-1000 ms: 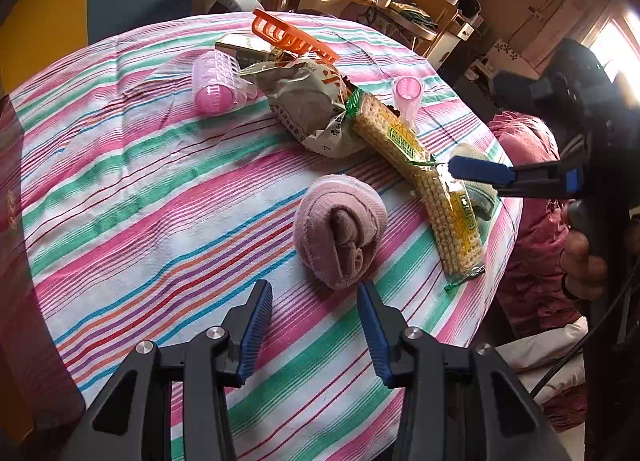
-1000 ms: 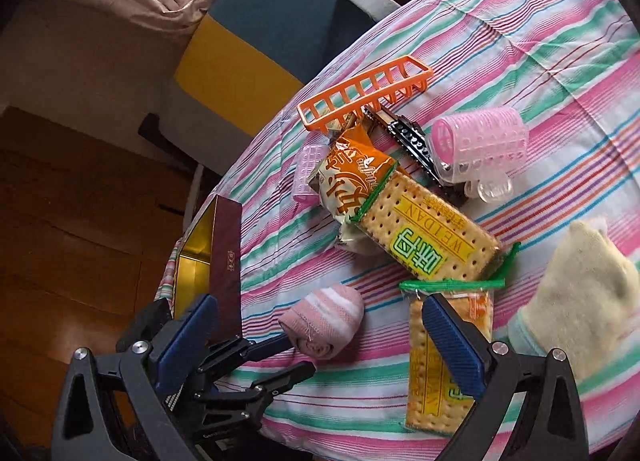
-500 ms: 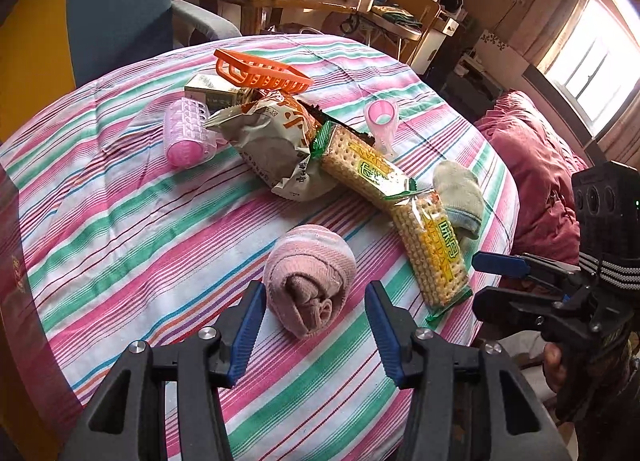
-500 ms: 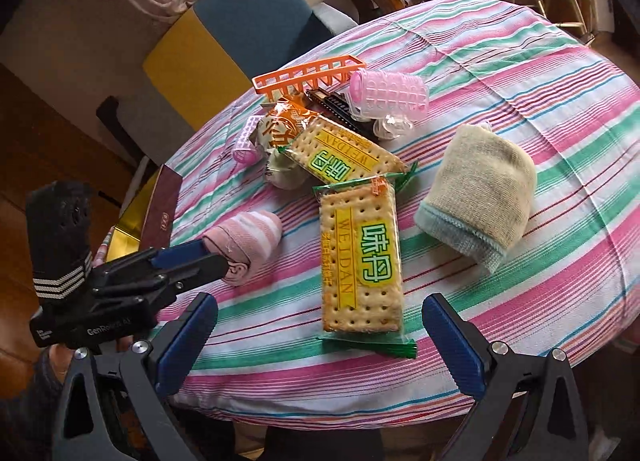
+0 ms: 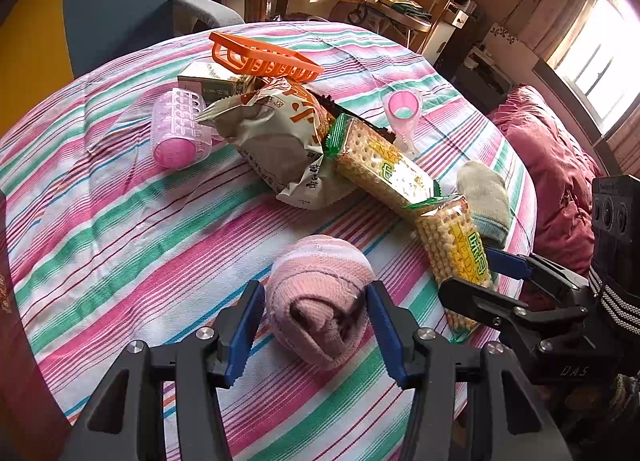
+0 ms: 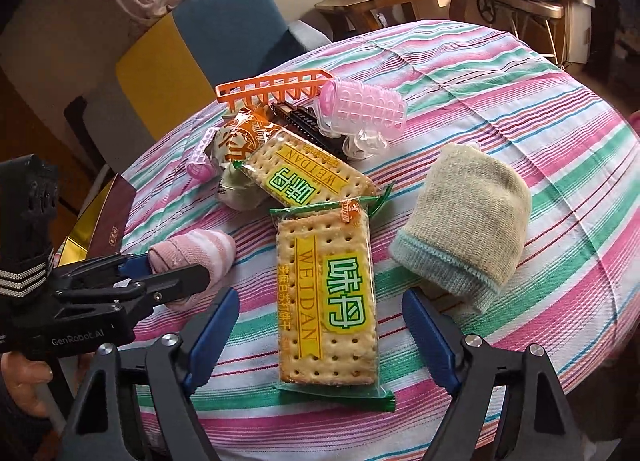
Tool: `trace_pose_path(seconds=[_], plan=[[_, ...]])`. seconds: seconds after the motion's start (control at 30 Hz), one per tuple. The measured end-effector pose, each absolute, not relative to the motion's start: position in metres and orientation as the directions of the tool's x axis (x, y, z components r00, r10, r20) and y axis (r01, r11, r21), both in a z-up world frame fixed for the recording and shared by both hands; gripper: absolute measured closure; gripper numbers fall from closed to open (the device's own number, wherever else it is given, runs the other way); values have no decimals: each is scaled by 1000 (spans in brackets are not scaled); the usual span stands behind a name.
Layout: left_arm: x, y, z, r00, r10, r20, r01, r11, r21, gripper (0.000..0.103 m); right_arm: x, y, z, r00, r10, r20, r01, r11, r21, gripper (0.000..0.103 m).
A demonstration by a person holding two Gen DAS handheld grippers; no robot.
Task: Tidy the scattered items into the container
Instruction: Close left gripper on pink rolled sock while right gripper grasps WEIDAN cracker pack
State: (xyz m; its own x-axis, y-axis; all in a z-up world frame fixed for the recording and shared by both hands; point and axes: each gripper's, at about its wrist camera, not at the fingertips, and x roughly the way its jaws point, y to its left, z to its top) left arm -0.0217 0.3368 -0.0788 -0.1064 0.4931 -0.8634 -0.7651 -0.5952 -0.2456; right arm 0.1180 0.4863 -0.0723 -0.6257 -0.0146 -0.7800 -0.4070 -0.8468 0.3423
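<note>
The left gripper (image 5: pixel 316 325) has just been opening its fingers, which straddle the pink sock roll (image 5: pixel 320 293) ungripped. The right gripper (image 6: pixel 320 325) has just been closing its fingers, still wide around the cracker pack (image 6: pixel 328 293).

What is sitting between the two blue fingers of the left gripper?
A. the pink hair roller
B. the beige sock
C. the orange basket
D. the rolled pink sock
D: in the left wrist view the rolled pink sock lies between the open fingers of the left gripper, which do not yet press on it.
</note>
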Motion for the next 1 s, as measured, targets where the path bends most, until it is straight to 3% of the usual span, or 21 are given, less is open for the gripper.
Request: trace_pose_path(seconds=[0.07,0.13,0.23,0.37,0.6,0.73,0.83,1.0], plan=[[-20,335,-81,-101,498,-861,-761,-596,-256,52,116,483,-72,-622,-8,-783,-399,-857,326,22],[-17,331,-82,-99,503,-858,-758,-596,-263,53,115,478,-72,-616,-3,-787,-388,-869,307,45],[-13,324,-83,-115,503,-856,-755,-605,-254,55,114,472,-71,-609,7,-793,-376,-883,281,54],[-11,308,-82,-124,507,-853,-736,-623,-263,55,113,460,-72,-612,-22,-790,-337,-897,286,55],[-2,273,-81,-132,501,-855,-687,-668,-286,55,107,430,-73,-595,-37,-803,-290,-922,257,53],[3,259,-80,-137,505,-852,-683,-671,-287,55,104,422,-75,-594,-39,-804,-278,-928,250,36],[5,256,-78,-134,517,-845,-697,-656,-290,49,101,419,-76,-599,-53,-799,-269,-927,263,24],[8,253,-72,-153,532,-833,-725,-633,-271,45,102,413,-77,-605,-33,-796,-264,-934,240,18]])
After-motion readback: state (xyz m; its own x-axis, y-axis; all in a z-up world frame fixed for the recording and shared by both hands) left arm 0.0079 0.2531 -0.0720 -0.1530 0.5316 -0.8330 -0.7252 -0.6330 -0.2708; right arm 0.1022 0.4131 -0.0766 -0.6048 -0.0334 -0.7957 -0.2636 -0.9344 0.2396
